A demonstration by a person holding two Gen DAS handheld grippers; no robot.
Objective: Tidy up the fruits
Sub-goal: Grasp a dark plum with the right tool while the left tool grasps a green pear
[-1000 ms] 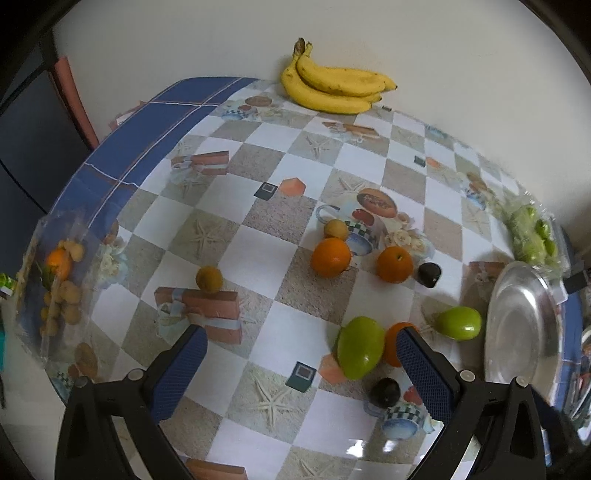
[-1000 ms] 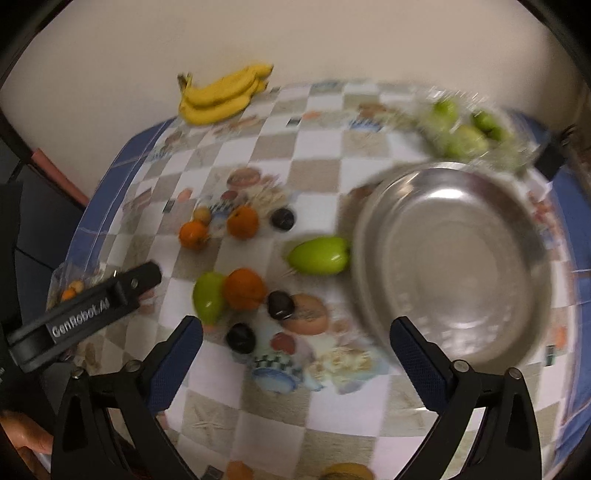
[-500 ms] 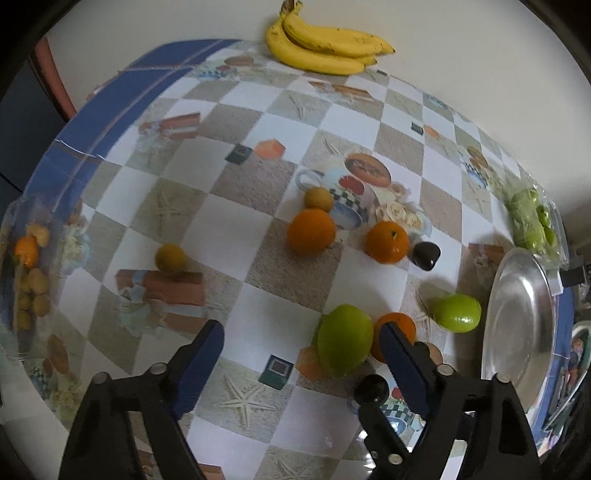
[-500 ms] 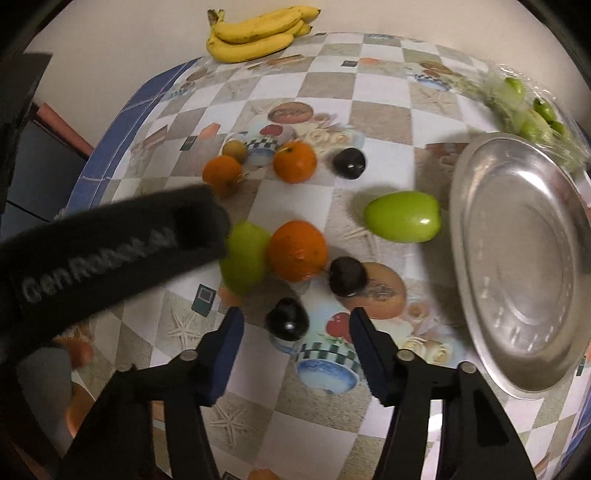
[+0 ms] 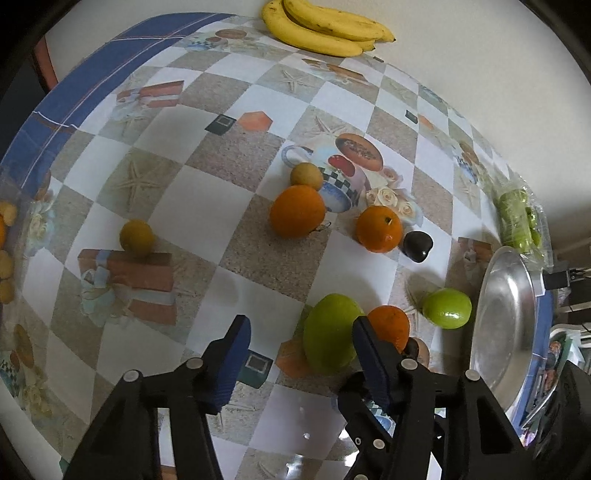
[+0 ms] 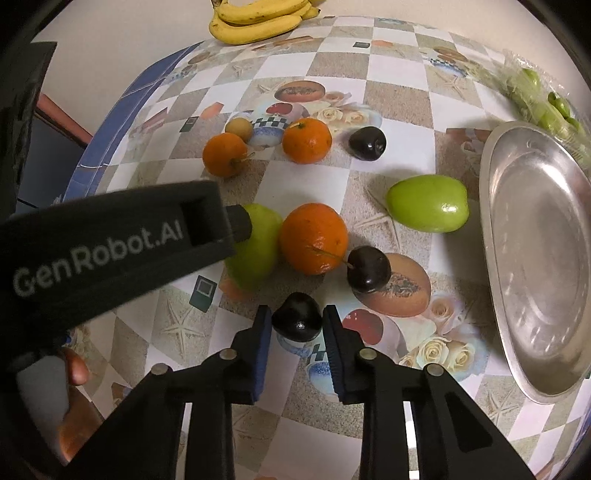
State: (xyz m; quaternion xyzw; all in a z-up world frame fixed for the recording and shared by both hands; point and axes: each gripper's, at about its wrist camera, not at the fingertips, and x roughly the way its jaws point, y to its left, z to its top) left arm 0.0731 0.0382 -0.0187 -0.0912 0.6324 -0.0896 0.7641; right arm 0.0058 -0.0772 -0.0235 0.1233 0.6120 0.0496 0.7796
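In the right wrist view my right gripper [image 6: 297, 323] has its blue pads on either side of a dark plum [image 6: 296, 317] resting on the tablecloth; the jaws look closed onto it. A second plum [image 6: 368, 268], an orange [image 6: 313, 238], a green mango [image 6: 255, 245] and a green apple [image 6: 428, 208] lie just beyond. The steel plate [image 6: 543, 258] is at the right. In the left wrist view my left gripper [image 5: 299, 341] is open, its right finger against the green mango [image 5: 330, 341].
Bananas [image 5: 325, 26] lie at the far edge by the wall. Two oranges [image 5: 297, 210], a third plum [image 5: 417, 245] and small yellow fruits [image 5: 136, 236] sit mid-table. A bag of green fruit [image 5: 517, 218] lies beyond the plate [image 5: 506, 325]. The left gripper's body [image 6: 110, 243] crosses the right view.
Both grippers moved forward and down toward the fruit. The right jaws narrowed from wide open to around the near plum. The left jaws narrowed and reached the green mango.
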